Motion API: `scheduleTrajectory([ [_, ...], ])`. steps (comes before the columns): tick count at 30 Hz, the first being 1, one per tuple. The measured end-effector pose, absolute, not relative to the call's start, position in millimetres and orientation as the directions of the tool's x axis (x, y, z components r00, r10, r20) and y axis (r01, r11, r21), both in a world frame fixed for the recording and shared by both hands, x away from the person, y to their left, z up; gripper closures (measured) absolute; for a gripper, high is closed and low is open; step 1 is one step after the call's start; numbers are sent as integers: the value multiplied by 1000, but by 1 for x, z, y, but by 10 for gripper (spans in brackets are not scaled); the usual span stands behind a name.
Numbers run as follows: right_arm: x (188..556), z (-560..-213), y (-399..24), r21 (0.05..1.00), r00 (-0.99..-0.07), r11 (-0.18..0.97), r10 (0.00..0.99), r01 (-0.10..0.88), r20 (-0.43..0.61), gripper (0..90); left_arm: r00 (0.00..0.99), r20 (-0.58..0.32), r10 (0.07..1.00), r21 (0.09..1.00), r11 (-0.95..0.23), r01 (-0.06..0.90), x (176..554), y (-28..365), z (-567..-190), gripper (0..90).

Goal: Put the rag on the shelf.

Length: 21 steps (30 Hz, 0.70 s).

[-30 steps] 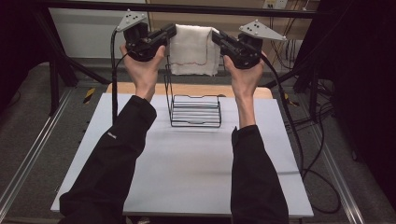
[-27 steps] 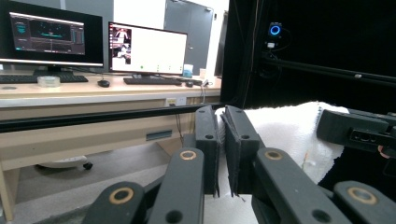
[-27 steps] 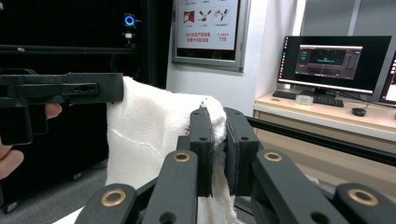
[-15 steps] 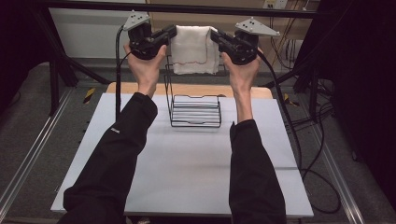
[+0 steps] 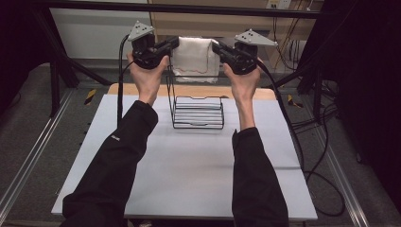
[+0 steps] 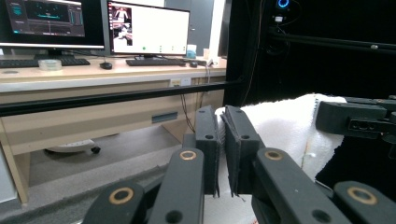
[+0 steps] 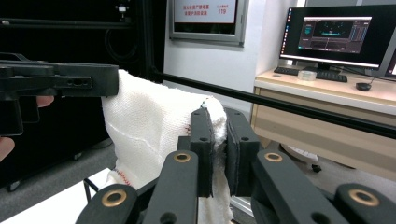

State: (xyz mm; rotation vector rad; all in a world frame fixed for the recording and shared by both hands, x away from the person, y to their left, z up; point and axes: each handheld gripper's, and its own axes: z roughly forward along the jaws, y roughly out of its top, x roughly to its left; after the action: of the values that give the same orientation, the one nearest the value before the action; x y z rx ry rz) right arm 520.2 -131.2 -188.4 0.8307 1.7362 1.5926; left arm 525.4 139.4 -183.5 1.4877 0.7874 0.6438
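Note:
A white towel with red stitching is held stretched between both grippers, above a black wire rack standing on the white table. My left gripper is shut on the towel's left top corner, and my right gripper is shut on the right top corner. In the left gripper view the jaws pinch the towel, with the other gripper across it. In the right gripper view the jaws clamp a fold of towel, and the other gripper is at its far edge.
The rack's thin upright wires rise under the towel's lower edge. A black frame bar crosses behind the grippers. Beyond it stands a desk with monitors and keyboards. Cables trail off the table's right side.
Both hands have come down a little with the towel still stretched between them, bringing it lower over the rack. Both grips are unchanged.

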Motion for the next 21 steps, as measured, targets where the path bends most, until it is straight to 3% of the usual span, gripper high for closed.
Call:
scheduleTrajectory([
  [21,507,-208,-134,993,-611,89,791,73,-26,832,633,-47,772,993,-34,115,513,141,-208,844],
])
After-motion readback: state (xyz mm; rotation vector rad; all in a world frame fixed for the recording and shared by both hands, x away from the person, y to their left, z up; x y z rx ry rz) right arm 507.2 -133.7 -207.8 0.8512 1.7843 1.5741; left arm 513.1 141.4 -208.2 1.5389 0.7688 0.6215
